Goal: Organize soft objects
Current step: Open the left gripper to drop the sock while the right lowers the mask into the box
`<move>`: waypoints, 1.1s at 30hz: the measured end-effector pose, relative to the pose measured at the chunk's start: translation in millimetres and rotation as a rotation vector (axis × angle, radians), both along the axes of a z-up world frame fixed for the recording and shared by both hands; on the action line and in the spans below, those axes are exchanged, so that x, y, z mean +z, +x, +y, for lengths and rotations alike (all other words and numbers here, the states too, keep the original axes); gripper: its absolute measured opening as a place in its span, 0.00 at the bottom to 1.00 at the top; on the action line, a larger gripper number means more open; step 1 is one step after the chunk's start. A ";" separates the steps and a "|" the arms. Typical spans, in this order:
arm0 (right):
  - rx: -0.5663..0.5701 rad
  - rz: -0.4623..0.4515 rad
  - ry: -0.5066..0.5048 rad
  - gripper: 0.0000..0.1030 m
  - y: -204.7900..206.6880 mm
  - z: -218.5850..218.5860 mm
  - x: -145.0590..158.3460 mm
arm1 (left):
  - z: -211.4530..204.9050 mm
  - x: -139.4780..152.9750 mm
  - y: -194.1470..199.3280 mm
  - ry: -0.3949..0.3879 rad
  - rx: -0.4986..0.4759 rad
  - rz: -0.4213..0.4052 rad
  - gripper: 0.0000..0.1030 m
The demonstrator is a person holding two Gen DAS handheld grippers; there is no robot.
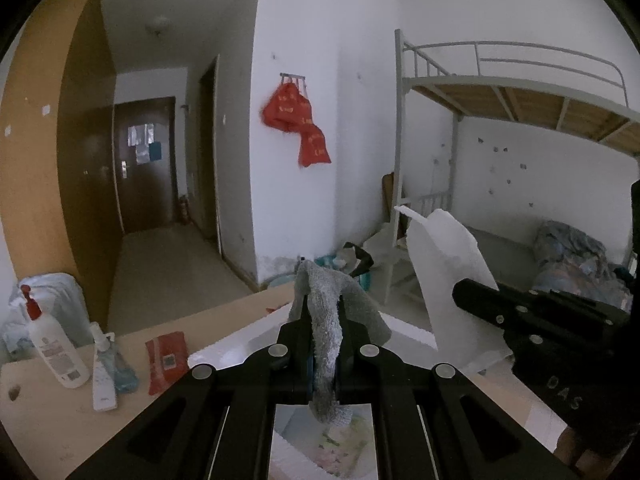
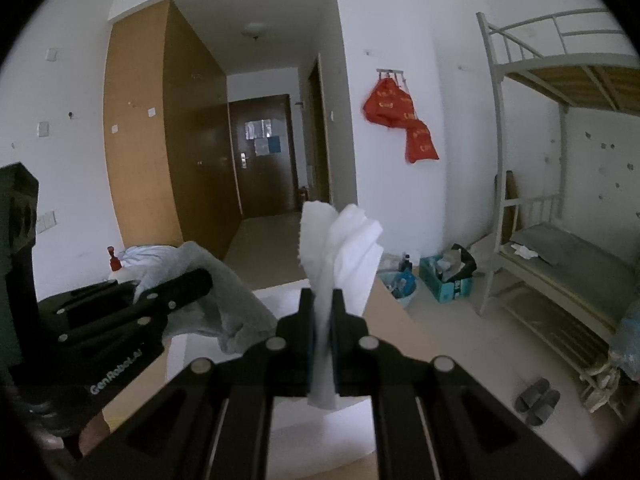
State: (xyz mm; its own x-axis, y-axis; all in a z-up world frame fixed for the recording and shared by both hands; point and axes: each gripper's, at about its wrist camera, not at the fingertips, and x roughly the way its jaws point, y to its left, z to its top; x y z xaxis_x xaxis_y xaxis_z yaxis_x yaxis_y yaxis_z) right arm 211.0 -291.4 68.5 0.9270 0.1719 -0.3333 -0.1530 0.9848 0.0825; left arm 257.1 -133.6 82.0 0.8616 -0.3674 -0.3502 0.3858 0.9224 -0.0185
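You are pinching a fluffy grey towel (image 1: 326, 332) in the left gripper (image 1: 324, 312) and a thin white cloth (image 2: 340, 248) in the right gripper (image 2: 323, 308) — either is risking slipping free.

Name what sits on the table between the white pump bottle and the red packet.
In the left wrist view, a slim white tube and a blue-tinted bottle lie between the white pump bottle and the red packet.

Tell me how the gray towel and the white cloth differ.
The gray towel looks thick and fuzzy; the white cloth looks thin and smooth. The towel droops over the left gripper; the cloth stands up from the right gripper. Both are pinched between shut jaws.
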 end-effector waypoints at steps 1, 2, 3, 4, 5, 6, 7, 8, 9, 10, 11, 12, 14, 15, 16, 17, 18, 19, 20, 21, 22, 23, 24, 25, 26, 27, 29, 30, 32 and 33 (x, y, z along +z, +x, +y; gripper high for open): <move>-0.001 0.001 0.001 0.09 0.4 -0.2 -0.2 | -0.5 -0.1 1.2 0.003 -0.001 0.001 0.06; -0.002 0.002 0.001 0.09 2.6 -1.7 -0.1 | -1.4 -1.4 2.7 0.007 -0.002 0.005 0.06; -0.006 0.003 -0.003 0.09 2.8 -1.3 -0.5 | -1.2 -1.7 3.5 0.007 -0.002 0.006 0.06; -0.007 0.004 -0.002 0.09 3.8 -1.8 -0.4 | -1.4 -2.4 5.4 0.005 -0.003 0.008 0.07; -0.006 0.005 0.001 0.09 4.6 -1.9 -0.2 | -1.0 -3.3 6.7 0.005 0.005 0.009 0.07; -0.006 0.006 0.003 0.09 5.0 -2.4 -0.1 | -1.2 -3.0 9.0 0.007 0.011 0.009 0.09; -0.009 0.004 0.002 0.09 5.0 -2.9 0.3 | -1.0 -3.7 9.8 0.009 0.015 0.014 0.15; -0.009 0.002 0.005 0.09 5.4 -4.5 1.0 | -0.4 -3.8 10.6 0.006 0.017 0.016 0.22; -0.010 0.001 0.007 0.09 5.4 -4.7 1.2 | 0.1 -3.6 11.3 0.008 0.024 0.018 0.45; -0.011 -0.002 0.007 0.09 5.2 -4.9 1.5 | -0.2 -3.7 12.3 0.013 0.036 0.019 0.77; -0.011 -0.003 0.007 0.09 5.6 -4.9 2.1 | 0.6 -3.8 12.9 0.013 0.046 0.017 0.90; -0.010 -0.004 0.007 0.09 5.4 -4.9 2.2 | 1.6 -4.1 12.9 0.011 0.057 0.012 1.00; -0.011 -0.006 0.005 0.09 5.7 -4.9 1.8 | 5.1 -3.4 9.6 -0.003 0.090 -0.031 1.00; -0.011 -0.004 0.006 0.09 5.9 -4.9 1.5 | 6.0 -3.0 8.1 -0.003 0.101 -0.045 1.00; -0.010 -0.003 0.007 0.09 5.7 -4.8 1.4 | 5.4 -2.3 7.9 0.006 0.101 -0.048 1.00; -0.010 -0.004 0.005 0.09 4.7 -4.3 0.4 | 4.9 -2.3 8.3 0.013 0.099 -0.046 1.00; -0.008 -0.005 0.005 0.09 4.1 -4.0 0.6 | 5.3 -2.7 8.8 0.015 0.101 -0.046 1.00; -0.007 -0.006 0.007 0.09 3.7 -4.2 0.5 | 5.8 -2.8 9.3 0.012 0.106 -0.045 1.00; -0.006 -0.006 0.006 0.09 3.6 -4.2 0.4 | 6.5 -2.7 9.9 0.011 0.110 -0.042 1.00; -0.005 -0.007 0.006 0.09 3.6 -4.4 0.5 | 6.8 -2.6 10.4 0.011 0.111 -0.041 1.00; -0.005 -0.005 0.008 0.09 4.0 -5.0 0.0 | 7.8 -1.9 10.2 0.012 0.119 -0.044 1.00; -0.004 -0.004 0.009 0.09 4.4 -6.1 -0.2 | 8.9 -1.1 9.7 0.010 0.125 -0.048 1.00; -0.002 -0.004 0.010 0.09 4.8 -6.3 -0.4 | 9.8 -0.8 9.3 0.008 0.129 -0.049 1.00; 0.002 -0.002 0.011 0.09 5.5 -6.0 -0.6 | 11.8 0.4 8.5 0.009 0.136 -0.051 1.00; 0.008 -0.002 0.014 0.09 6.4 -5.2 -0.8 | 12.7 0.6 7.3 0.007 0.143 -0.053 1.00; 0.012 -0.001 0.015 0.09 6.9 -4.3 -1.2 | 14.1 1.3 5.6 0.004 0.150 -0.056 1.00; 0.028 0.003 0.016 0.09 9.0 -1.1 -2.3 | 20.4 4.8 1.4 0.004 0.167 -0.065 1.00; 0.036 0.005 0.016 0.09 10.3 0.9 -2.8 | 23.4 6.2 -0.5 0.007 0.177 -0.071 1.00; 0.049 0.008 0.017 0.09 14.2 2.3 -3.4 | 32.0 9.4 -5.4 0.013 0.204 -0.081 1.00; 0.059 0.011 0.021 0.09 16.1 3.7 -4.3 | 35.8 10.0 -7.2 0.012 0.216 -0.082 1.00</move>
State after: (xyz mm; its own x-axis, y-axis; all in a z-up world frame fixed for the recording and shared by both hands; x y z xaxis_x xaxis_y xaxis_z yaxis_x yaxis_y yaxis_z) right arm 227.1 -287.7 64.2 0.9116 0.2328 -0.3389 -0.2093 0.9722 0.1049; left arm 250.0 -97.8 92.0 0.9455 -0.1677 -0.2790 0.1794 0.9836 0.0167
